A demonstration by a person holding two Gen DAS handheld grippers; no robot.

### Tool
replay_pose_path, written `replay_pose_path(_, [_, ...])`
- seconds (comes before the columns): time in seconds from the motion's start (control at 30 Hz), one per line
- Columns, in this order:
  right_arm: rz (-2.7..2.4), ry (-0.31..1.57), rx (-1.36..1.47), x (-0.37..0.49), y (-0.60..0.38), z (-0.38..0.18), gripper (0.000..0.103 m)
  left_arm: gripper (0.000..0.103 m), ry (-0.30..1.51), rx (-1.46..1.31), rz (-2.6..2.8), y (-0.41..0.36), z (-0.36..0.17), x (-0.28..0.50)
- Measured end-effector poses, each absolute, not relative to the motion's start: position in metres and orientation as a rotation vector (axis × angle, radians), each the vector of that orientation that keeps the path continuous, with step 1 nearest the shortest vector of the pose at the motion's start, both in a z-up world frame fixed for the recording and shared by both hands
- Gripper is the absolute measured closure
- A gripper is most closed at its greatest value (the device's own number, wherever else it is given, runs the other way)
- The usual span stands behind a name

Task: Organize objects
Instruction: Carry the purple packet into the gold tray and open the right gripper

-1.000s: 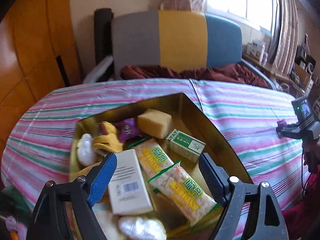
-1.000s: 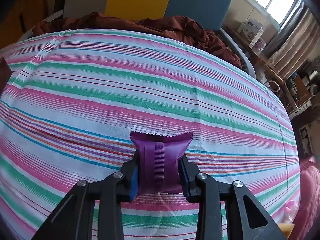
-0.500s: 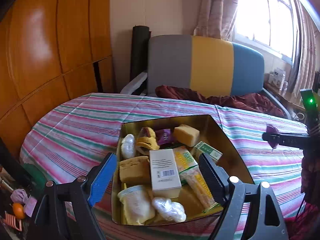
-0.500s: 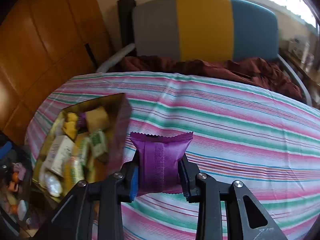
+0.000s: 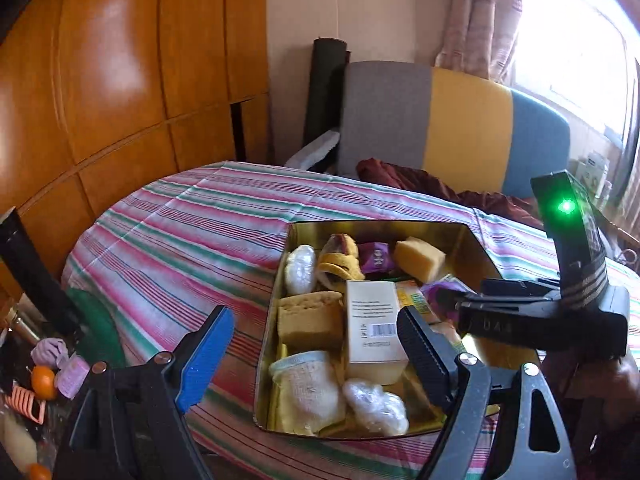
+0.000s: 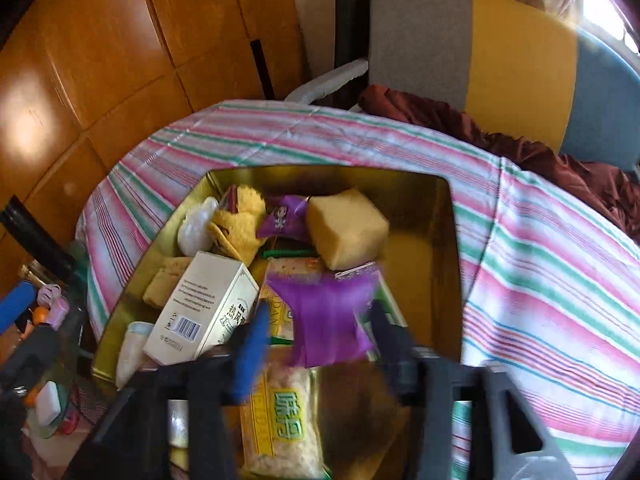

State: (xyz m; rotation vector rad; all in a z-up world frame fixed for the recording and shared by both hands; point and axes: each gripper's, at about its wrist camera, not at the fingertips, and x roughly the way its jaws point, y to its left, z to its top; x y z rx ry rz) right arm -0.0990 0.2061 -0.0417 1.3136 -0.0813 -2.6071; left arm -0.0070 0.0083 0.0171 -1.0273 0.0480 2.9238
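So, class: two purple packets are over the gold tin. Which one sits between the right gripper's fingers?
The plain purple packet, between the opening right gripper. The other purple packet, printed white, lies deep in the gold tin beside the yellow sponge block.

both wrist views downward, sharing tin (image 5: 472,240)

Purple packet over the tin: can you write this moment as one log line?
right gripper: jaws opening | purple packet: between jaws, above gold tin | left gripper: open, empty
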Motion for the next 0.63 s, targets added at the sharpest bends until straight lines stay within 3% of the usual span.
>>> replay_pose_path(0.03, [-2.603, -0.100, 1.307, -0.099, 0.205, -0.044, 0.020, 0.018, 0.065, -1.025, 2.934, 0.008, 0.016, -0.007])
replay_pose_path(0.3, [-2.658, -0.165, 1.182, -0.070, 0.209, -0.030, 0.013, 0.019, 0.099, -1.025, 2.936, 0.008, 0.008, -0.003])
replay_pose_path(0.43, [-2.692, -0.145, 1.134, -0.050, 0.209, -0.020, 0.013, 0.026, 0.095, -0.983, 2.944, 0.012, 0.009, 0.006])
replay_pose_path(0.63, [-2.794, -0.117, 1.035, -0.011, 0.213, -0.007, 0.013, 0.028, 0.085, -0.930, 2.949, 0.017, 0.017, 0.015])
